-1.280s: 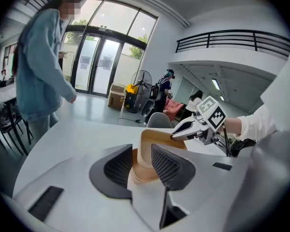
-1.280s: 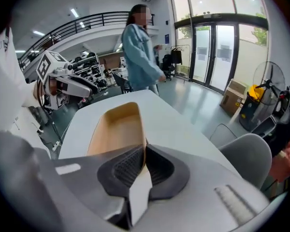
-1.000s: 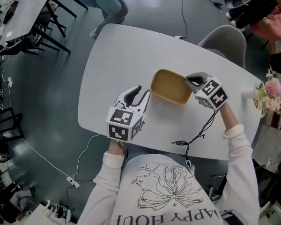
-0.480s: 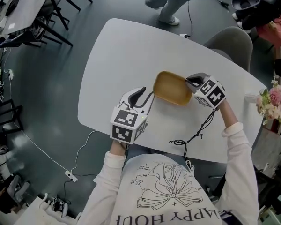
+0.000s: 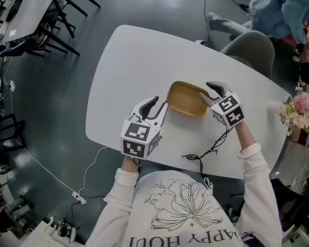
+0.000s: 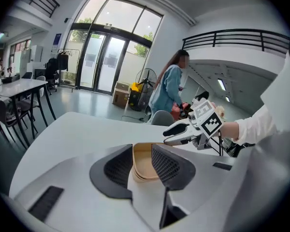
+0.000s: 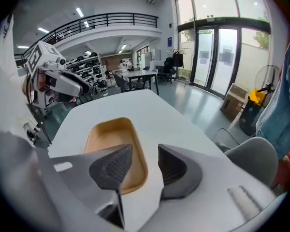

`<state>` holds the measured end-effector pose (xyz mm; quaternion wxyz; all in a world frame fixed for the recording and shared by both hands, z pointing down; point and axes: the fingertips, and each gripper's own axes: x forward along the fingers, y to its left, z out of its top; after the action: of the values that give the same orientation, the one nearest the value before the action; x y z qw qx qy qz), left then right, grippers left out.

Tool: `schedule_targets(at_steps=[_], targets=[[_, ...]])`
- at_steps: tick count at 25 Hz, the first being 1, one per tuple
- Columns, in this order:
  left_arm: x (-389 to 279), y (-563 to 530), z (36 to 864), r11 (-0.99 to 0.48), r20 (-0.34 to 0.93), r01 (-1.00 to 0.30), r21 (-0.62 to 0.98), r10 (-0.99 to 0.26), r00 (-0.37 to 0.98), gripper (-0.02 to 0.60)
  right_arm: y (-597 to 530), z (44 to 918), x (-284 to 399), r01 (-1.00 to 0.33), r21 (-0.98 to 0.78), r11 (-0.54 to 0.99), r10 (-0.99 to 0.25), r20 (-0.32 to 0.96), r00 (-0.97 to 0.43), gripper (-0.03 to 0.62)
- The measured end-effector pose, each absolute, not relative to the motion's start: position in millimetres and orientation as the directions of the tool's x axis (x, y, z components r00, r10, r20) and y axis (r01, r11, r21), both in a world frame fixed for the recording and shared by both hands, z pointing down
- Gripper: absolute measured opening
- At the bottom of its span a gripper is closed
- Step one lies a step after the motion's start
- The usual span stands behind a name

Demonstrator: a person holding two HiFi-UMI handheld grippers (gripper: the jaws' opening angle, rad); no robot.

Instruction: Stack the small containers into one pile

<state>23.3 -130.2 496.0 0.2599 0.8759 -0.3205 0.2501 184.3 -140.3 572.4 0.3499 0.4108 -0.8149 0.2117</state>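
A pile of nested tan containers (image 5: 186, 98) rests on the white table (image 5: 123, 66). In the left gripper view the stacked rims of the pile (image 6: 144, 164) show. My left gripper (image 5: 158, 106) stands open at the pile's left end, and the pile shows beyond the gap between its jaws. My right gripper (image 5: 208, 92) is at the pile's right rim. Its jaws have just been opening and stand apart. In the right gripper view the pile's rim (image 7: 140, 164) lies between the pads with no pad pressing on it.
A black cable (image 5: 208, 151) trails over the table's near edge. A grey chair (image 5: 250, 45) stands at the far side with a person (image 5: 283, 9) behind it. Pink flowers (image 5: 297, 109) sit at the right. Another table (image 5: 26, 9) is at top left.
My right gripper's jaws were shut on the pile's right rim and now stand apart. The left gripper kept still. The person in the background walked to the right.
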Motion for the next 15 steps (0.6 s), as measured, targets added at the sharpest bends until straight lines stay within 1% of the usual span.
schedule_targets(at_steps=[6,8,9,11,15], targets=[[26,-135,463,-0.673,0.546,-0.701,0.234,-0.506,0.668,0.118,-145,498,182,-0.922,-0.053,0.383,-0.752,0.563,-0.344,0.160],[27,-135,449,-0.677,0.516,-0.706,0.209,-0.537,0.668,0.097,-140,471,181,-0.945,-0.063,0.320,-0.814,0.492,-0.308,0.143],[28,-136,441,-0.678,0.498,-0.708,0.198,-0.552,0.668,0.083,-136,457,181,-0.956,-0.068,0.286,-0.843,0.455,-0.285,0.119],[30,-137,426,-0.675,0.467,-0.715,0.181,-0.581,0.667,0.066,-128,431,182,-0.971,-0.082,0.225,-0.890,0.388,-0.239,0.086],[29,-138,396,-0.655,0.400,-0.742,0.141,-0.648,0.648,0.029,-110,391,176,-0.987,-0.097,0.128,-0.943,0.296,-0.152,0.081]])
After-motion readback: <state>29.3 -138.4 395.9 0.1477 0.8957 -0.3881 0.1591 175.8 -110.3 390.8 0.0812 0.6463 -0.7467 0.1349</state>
